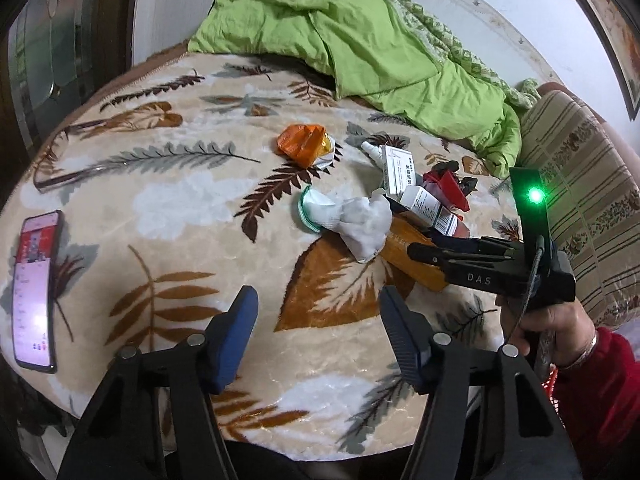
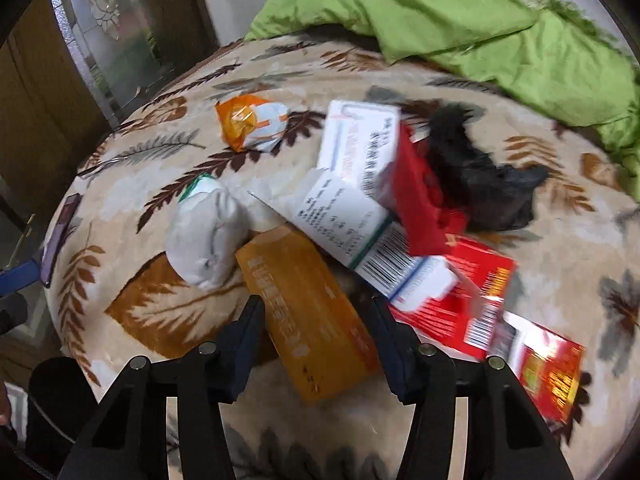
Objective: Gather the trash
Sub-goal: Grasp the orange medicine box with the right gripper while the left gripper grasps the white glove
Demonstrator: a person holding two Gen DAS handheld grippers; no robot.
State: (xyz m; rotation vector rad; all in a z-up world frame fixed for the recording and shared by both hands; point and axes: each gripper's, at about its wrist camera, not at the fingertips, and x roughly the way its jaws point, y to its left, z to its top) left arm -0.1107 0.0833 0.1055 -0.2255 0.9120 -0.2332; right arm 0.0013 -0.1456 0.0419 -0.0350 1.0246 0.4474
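A heap of trash is seen near the middle of the bed, on a leaf-patterned blanket (image 1: pixel 168 208). An orange-brown carton (image 2: pixel 308 320) lies at the near side of the heap, tilted, with a crumpled white wad (image 1: pixel 362 222) touching its far end. Behind it a white box with a barcode (image 2: pixel 348 232) is stacked against a second white box (image 2: pixel 360 140), and red cartons (image 2: pixel 472 300) are spread towards the right edge of the bed. All the boxes lie closed or flattened; what is inside them cannot be told. A crumpled black bag (image 2: pixel 480 176) is found just behind the red cartons, and an orange wrapper (image 1: pixel 302 144) lies apart, further towards the far side.

The right gripper (image 2: pixel 318 320) is lowered over the orange-brown carton, whose near end is seen between the parted jaws; the pads are not seen pressing on it. The left gripper (image 1: pixel 318 320) is held above bare blanket, partly open, with nothing between its fingers.

A lit phone (image 1: pixel 34 292) is placed at the left edge of the bed. A green quilt (image 1: pixel 360 48) is bunched along the far edge.
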